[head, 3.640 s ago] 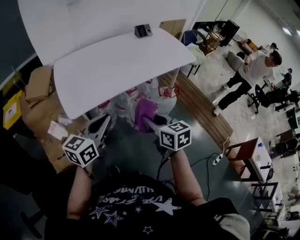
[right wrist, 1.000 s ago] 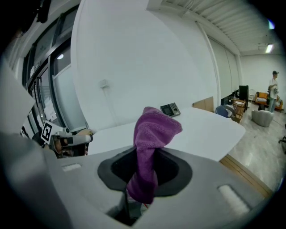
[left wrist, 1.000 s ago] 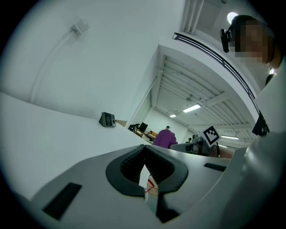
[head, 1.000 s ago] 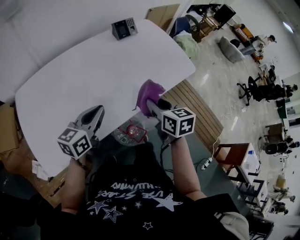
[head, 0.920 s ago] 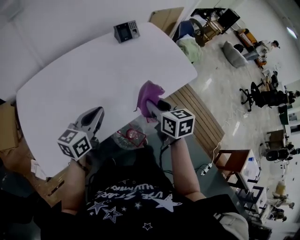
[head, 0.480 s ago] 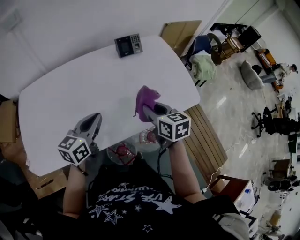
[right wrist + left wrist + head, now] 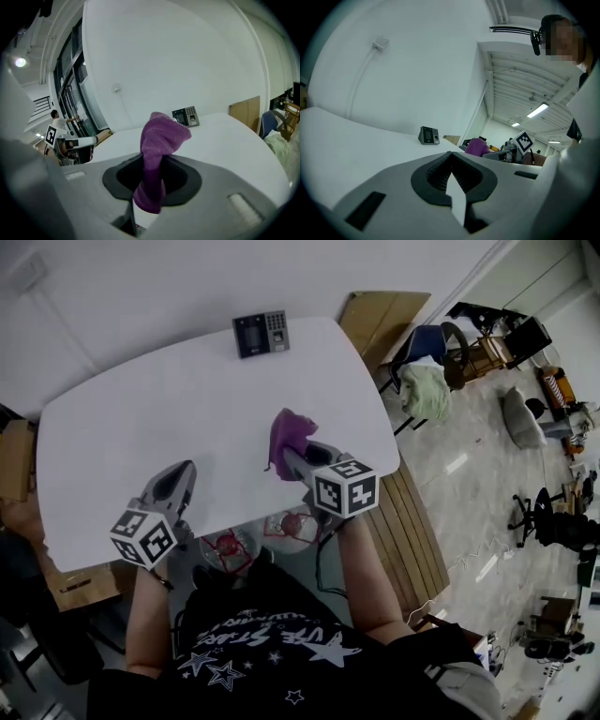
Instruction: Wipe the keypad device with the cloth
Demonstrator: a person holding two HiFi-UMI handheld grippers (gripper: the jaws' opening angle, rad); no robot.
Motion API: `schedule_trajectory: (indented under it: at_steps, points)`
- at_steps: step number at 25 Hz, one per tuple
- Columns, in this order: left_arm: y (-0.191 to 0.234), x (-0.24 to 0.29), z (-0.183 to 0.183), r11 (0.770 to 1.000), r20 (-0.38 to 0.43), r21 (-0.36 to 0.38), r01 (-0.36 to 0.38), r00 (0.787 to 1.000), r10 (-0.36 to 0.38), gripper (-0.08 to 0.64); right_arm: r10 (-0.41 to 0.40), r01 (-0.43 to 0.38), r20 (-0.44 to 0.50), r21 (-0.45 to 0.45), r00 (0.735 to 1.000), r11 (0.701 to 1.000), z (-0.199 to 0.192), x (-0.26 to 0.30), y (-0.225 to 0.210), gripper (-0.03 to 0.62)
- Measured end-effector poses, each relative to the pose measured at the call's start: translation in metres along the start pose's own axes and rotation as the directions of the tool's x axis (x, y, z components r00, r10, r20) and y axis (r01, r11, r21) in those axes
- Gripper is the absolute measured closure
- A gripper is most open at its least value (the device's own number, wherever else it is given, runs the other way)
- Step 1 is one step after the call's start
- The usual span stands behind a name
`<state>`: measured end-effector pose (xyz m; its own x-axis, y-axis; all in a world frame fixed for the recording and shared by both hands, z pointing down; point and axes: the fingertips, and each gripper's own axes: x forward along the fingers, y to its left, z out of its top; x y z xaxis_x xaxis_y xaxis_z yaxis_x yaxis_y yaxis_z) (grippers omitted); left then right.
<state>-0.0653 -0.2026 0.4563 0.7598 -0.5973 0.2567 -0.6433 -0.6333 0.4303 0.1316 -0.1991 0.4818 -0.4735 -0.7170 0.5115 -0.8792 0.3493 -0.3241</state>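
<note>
Purple cloth point(image 7: 292, 435) is clamped in your right gripper point(image 7: 284, 456). The right gripper view shows the jaws pinched on its middle, with one bunch sticking up past the tips and a tail hanging below. You hold it above the white table point(image 7: 141, 418), right of centre and towards the near edge; whether it touches the top can't be told.

Your left gripper point(image 7: 182, 470) sits over the near left part of the table. Its fingers are together at the tips and nothing is between them.

Keypad device point(image 7: 261, 335) stands at the far edge of the table, well apart from both grippers, dark with a screen on the left and keys on the right. The cloth is not on it.

Containers: two clear jugs point(image 7: 225, 547) with red tops stand on the floor just past the near table edge, between your arms; contents can't be made out. Cardboard box point(image 7: 14, 460) is at the left end of the table, inside not visible.
</note>
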Motion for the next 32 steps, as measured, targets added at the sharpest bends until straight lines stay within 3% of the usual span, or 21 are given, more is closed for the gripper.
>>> schedule_trajectory:
  at_steps: [9,16,24,28,32]
  points:
    - [0.000,-0.006,0.004,1.000,0.030,0.014,0.022,0.999,-0.022,0.552,-0.031,0.031,0.018,-0.026,0.999,0.999,0.010,-0.003,0.008,0.500]
    - [0.002,-0.024,0.001,0.998,0.061,0.011,0.067,0.996,-0.068,0.552,-0.090,0.090,0.010,0.018,0.996,0.996,-0.007,-0.020,0.021,0.500]
    - [0.001,-0.021,-0.010,0.998,0.068,-0.011,0.064,0.996,-0.063,0.552,-0.117,0.118,0.037,-0.023,0.992,0.993,0.000,-0.031,0.014,0.500]
    - [-0.006,-0.001,-0.007,0.999,0.070,0.002,0.037,0.997,-0.037,0.552,-0.088,0.089,0.028,-0.032,0.996,0.996,0.003,-0.025,-0.007,0.500]
    - [-0.013,0.028,0.002,0.999,0.097,-0.009,-0.036,0.995,0.037,0.552,-0.012,0.012,-0.002,-0.070,1.000,0.998,0.019,-0.011,-0.037,0.500]
